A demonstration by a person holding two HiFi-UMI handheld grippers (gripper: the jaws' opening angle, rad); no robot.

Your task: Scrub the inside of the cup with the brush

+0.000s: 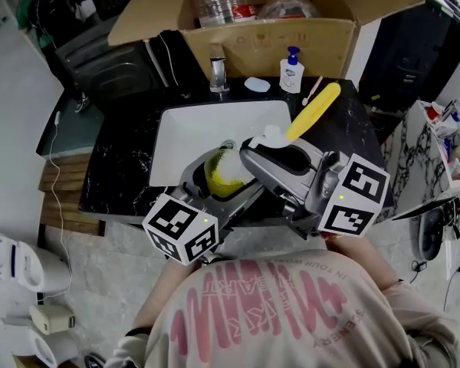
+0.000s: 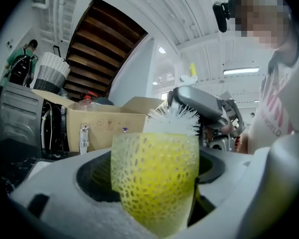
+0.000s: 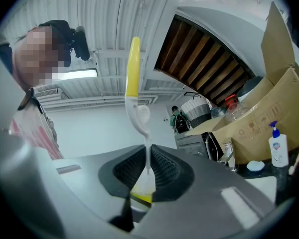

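A white sink (image 1: pixel 185 133) is sitting in a black marble counter (image 1: pixel 123 167); a faucet (image 1: pixel 218 73), a bar of soap (image 1: pixel 257 84) and a pump bottle (image 1: pixel 292 70) are lining its back edge; a cardboard box (image 1: pixel 291 41) holding clear plastic bottles (image 1: pixel 222 4) is crowding in behind them; the basin's far part is showing open white floor. Over the sink's near edge the left gripper (image 2: pixel 154 173) is clamping a yellow dimpled cup (image 2: pixel 155 188); the right gripper (image 3: pixel 148 171) is pinching the thin neck of a yellow-handled brush (image 3: pixel 133 68); its white bristles (image 2: pixel 172 118) are sitting in the cup's mouth.
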